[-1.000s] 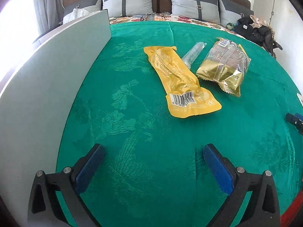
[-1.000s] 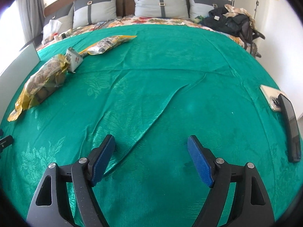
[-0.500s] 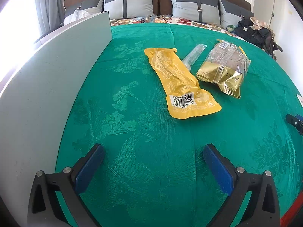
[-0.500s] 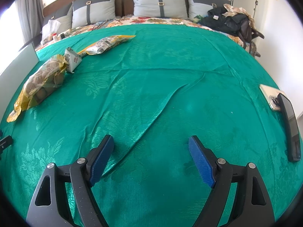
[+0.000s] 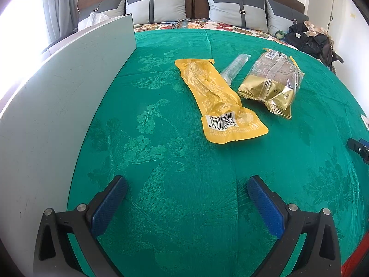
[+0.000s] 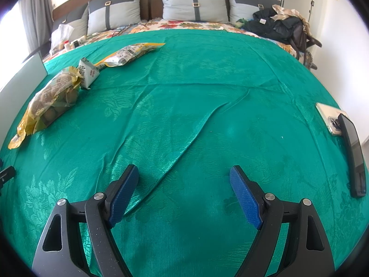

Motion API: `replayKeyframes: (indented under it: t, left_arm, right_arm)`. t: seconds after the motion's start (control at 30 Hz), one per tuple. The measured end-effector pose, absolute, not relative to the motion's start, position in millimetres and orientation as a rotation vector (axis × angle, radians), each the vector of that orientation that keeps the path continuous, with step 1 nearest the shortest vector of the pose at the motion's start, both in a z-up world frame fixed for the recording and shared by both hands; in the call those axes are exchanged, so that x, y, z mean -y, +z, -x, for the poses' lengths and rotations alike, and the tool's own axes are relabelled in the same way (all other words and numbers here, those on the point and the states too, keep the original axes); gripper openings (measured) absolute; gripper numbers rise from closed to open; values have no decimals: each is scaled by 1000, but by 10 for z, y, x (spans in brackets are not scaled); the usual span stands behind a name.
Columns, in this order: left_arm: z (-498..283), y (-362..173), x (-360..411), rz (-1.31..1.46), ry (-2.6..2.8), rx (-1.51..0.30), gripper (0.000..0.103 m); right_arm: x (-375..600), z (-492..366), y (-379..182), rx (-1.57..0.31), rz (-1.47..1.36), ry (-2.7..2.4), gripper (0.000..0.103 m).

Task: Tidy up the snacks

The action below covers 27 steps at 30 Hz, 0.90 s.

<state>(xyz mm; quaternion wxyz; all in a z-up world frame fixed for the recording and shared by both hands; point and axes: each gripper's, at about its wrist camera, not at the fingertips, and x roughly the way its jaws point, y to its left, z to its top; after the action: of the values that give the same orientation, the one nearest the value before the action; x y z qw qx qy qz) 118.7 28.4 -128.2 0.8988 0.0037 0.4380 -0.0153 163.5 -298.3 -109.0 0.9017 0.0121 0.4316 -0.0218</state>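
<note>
Through the left wrist camera I see a grey board [image 5: 57, 106] standing on edge along the left of the bed; I cannot tell whether it is the wall of a container, and nothing shows inside it. The snacks lie loose on the green bedspread [image 5: 161, 161]: a yellow packet [image 5: 219, 101] barcode up, a clear tube-shaped packet [image 5: 234, 69] just beside it, and a gold bag [image 5: 272, 85] to the right, well ahead of my left claw [image 5: 186, 194], which stands wide with nothing between its pads. My right claw [image 6: 184, 184] is equally wide over creased, bare cloth. From there the snacks sit far left. Two phones [image 6: 341, 133] lie at the right edge. Grey pillows [image 6: 193, 4] line the headboard, with dark clothing [image 6: 276, 25] heaped on the right.
</note>
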Motion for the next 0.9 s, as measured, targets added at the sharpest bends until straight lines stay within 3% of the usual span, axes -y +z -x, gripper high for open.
replayKeyframes:
  t: [0.2,0.33,0.43,0.6,0.9]
  left_arm:
    - [-1144,-1251,-243,-37,-121,-934,103]
    - [-1026,-1172,-342,112,-191,-948,102]
    - [-1190,-1050,-319,188,-222,-975,102]
    - [-1687,-829,-133,82,-156,-1002,102]
    - [-2242,-1118,-63,34,-58,-1125,89]
  right_arm:
    - [2981,-1637,-1090,-893,-25,-45,84]
    - [2979,-1638,-1089,-893,-25,-45,84]
    - [2979,-1638,-1089,-893,-25,-45,84]
    - [2981,-1638,-1088,-893,-26,-43,84]
    - [2967,-1640,-1088,-894,-26,-45,85]
